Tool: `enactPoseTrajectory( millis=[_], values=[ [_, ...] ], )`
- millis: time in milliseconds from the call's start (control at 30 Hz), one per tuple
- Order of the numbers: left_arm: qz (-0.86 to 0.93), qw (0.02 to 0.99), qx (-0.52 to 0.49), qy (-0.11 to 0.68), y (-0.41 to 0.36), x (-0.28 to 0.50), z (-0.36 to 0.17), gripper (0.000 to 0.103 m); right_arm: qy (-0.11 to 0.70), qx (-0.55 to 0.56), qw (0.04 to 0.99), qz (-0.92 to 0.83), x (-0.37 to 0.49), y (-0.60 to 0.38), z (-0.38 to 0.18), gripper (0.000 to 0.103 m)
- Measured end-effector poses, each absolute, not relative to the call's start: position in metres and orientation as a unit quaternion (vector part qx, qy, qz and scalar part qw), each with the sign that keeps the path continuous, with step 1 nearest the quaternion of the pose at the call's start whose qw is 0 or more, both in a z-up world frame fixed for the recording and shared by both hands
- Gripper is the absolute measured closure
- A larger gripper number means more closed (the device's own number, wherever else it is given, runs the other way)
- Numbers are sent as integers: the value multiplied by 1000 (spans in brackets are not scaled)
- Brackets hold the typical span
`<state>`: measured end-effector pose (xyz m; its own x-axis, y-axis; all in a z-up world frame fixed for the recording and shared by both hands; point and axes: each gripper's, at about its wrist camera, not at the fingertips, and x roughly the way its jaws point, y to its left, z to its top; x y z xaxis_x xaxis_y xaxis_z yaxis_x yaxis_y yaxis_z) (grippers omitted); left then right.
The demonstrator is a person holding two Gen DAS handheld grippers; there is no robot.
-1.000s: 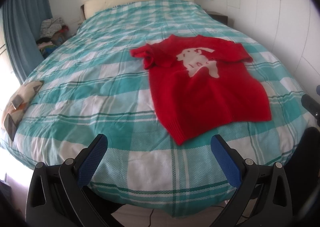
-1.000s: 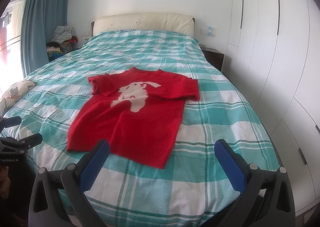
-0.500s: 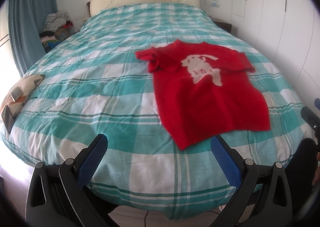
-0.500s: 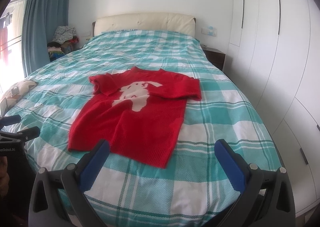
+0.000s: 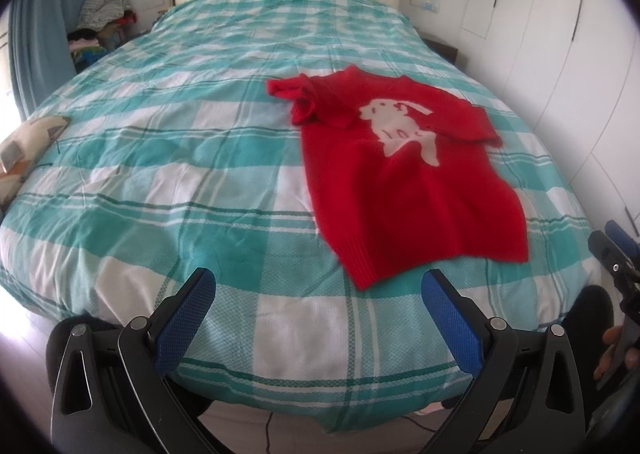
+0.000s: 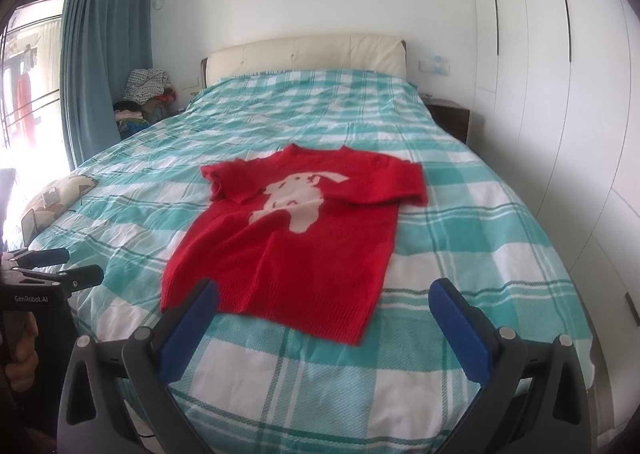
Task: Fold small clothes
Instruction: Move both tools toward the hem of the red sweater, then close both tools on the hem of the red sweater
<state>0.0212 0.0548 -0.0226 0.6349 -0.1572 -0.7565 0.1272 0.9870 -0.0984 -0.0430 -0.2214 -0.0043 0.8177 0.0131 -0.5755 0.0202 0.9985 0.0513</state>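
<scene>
A small red short-sleeved sweater [image 5: 404,178] [image 6: 296,238] with a cream animal figure lies face up on the bed, hem toward me, its left sleeve bunched. My left gripper [image 5: 320,310] hovers open near the foot of the bed, left of the hem, holding nothing. My right gripper [image 6: 324,318] is open too, just short of the hem, its left finger overlapping the hem in view. Each gripper shows at the edge of the other's view: the right gripper [image 5: 612,254] and the left gripper [image 6: 52,274], held by a hand.
The bed [image 5: 168,158] wears a teal-and-white plaid cover, with a cream headboard [image 6: 308,54] behind. A patterned cushion [image 6: 52,194] lies at the left edge. Clothes pile [image 6: 144,94] by the blue curtain; white wardrobe doors [image 6: 560,94] and a dark nightstand [image 6: 448,118] stand right.
The left gripper's view has swung slightly, showing the sweater farther right and the bed lower. The right gripper barely moved. Both stay open; the sweater lies unchanged.
</scene>
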Motion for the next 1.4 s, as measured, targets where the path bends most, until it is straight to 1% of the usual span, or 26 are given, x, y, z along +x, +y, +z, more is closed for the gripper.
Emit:
enactPoseTrajectory(
  millis=[200,400,467,567,667,767,833,867,900,933,967,1100,1200,1233,1300,1400],
  values=[
    [-64,900,-47,429,75,29,-31,0,298,23,954,-30,-49,-232,-6,0],
    [-93,877,-85,463,68,57,-61,0,328,60,943,-26,-38,-251,-22,0],
    [-98,868,-93,478,62,70,-78,1,346,84,934,-25,-30,-263,-35,0],
    [-86,860,-90,495,54,85,-97,1,397,108,911,-25,-12,-279,-61,0],
    [-82,860,-91,495,53,88,-102,1,429,129,894,-7,4,-288,-82,0],
    [-89,861,-101,491,58,84,-102,1,441,174,880,29,20,-295,-99,1],
    [-100,859,-106,491,62,83,-100,1,440,224,868,58,31,-300,-109,12],
    [-104,858,-107,491,63,82,-99,1,443,244,860,70,37,-301,-116,28],
    [-106,858,-106,490,63,81,-98,1,449,258,852,76,43,-302,-122,55],
    [-107,859,-104,491,64,79,-97,1,457,264,846,81,49,-301,-128,74],
    [-108,858,-100,492,63,78,-95,1,463,263,843,80,51,-302,-132,98],
    [-117,862,-78,488,58,73,-90,1,427,254,868,13,32,-338,-113,99],
    [-136,856,-69,494,42,77,-97,3,428,273,861,-1,26,-361,-115,99],
    [-143,854,-65,497,36,79,-100,5,430,277,859,4,26,-362,-119,99],
    [-149,851,-56,500,25,81,-106,20,431,272,861,8,27,-357,-123,99],
    [-150,850,-67,501,20,85,-110,22,422,261,868,4,26,-351,-125,99]
  ],
)
